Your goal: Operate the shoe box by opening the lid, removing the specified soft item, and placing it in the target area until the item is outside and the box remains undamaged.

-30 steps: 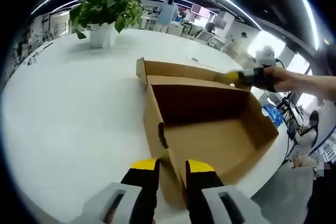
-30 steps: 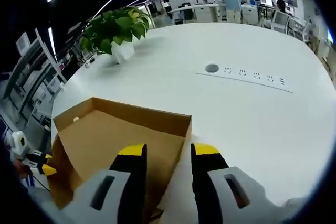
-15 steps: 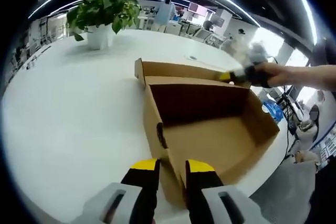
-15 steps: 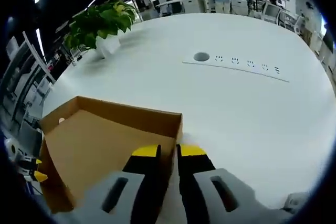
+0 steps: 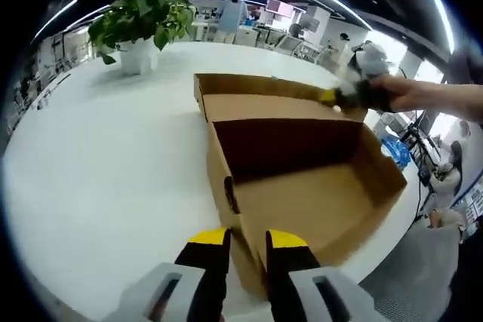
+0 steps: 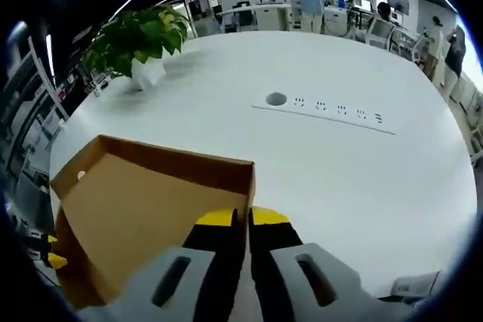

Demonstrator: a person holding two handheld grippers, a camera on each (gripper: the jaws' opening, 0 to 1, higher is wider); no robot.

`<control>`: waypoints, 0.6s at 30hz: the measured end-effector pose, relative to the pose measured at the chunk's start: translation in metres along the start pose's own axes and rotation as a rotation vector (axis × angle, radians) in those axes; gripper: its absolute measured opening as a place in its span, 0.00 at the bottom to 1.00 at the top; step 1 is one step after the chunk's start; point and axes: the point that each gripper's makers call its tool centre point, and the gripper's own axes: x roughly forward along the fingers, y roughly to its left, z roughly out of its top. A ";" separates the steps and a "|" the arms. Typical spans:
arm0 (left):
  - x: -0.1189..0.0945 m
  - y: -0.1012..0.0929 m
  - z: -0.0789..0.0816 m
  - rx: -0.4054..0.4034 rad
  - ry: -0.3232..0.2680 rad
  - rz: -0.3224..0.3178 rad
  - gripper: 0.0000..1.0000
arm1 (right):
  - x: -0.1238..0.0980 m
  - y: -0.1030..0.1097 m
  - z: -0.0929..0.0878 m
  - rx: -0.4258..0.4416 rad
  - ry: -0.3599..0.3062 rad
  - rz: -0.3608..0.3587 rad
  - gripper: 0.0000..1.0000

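In the left gripper view, the left gripper (image 5: 246, 240) has its jaws set narrowly on the near wall of the one cardboard shoe box (image 5: 302, 186); one yellow-tipped jaw stands on each side of the wall edge, gripping it. The box sits open on the white counter (image 5: 98, 164), its inside brown and bare as far as can be seen, with no soft item visible. One oval cutout (image 5: 232, 194) shows in the wall just past the jaws at 11 o'clock. The lid (image 5: 264, 94) stands raised at the far side of the box, toward 12 o'clock.

At 2 o'clock the right gripper (image 5: 339, 97) meets the lid's edge, held by a person's hand (image 5: 411, 96) whose forearm reaches in level from the right.

In the right gripper view, the right gripper (image 6: 241, 220) has its two jaws nearly together, pinching the lid's (image 6: 143, 201) corner edge between them. The lid spreads toward 9 o'clock. Beyond it on the counter (image 6: 339, 179) lie one strip of sockets (image 6: 324, 107) at 1 o'clock and one potted plant (image 6: 136, 39) at 11 o'clock. The plant (image 5: 139, 20) also appears in the left gripper view at 11 o'clock.
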 end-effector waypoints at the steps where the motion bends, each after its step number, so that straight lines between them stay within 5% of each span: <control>1: 0.000 0.000 0.000 -0.002 0.002 0.008 0.18 | -0.003 0.000 0.004 -0.004 -0.012 0.002 0.03; 18: 0.003 0.013 0.006 -0.028 0.011 0.145 0.07 | -0.034 0.001 0.027 -0.092 -0.084 0.014 0.03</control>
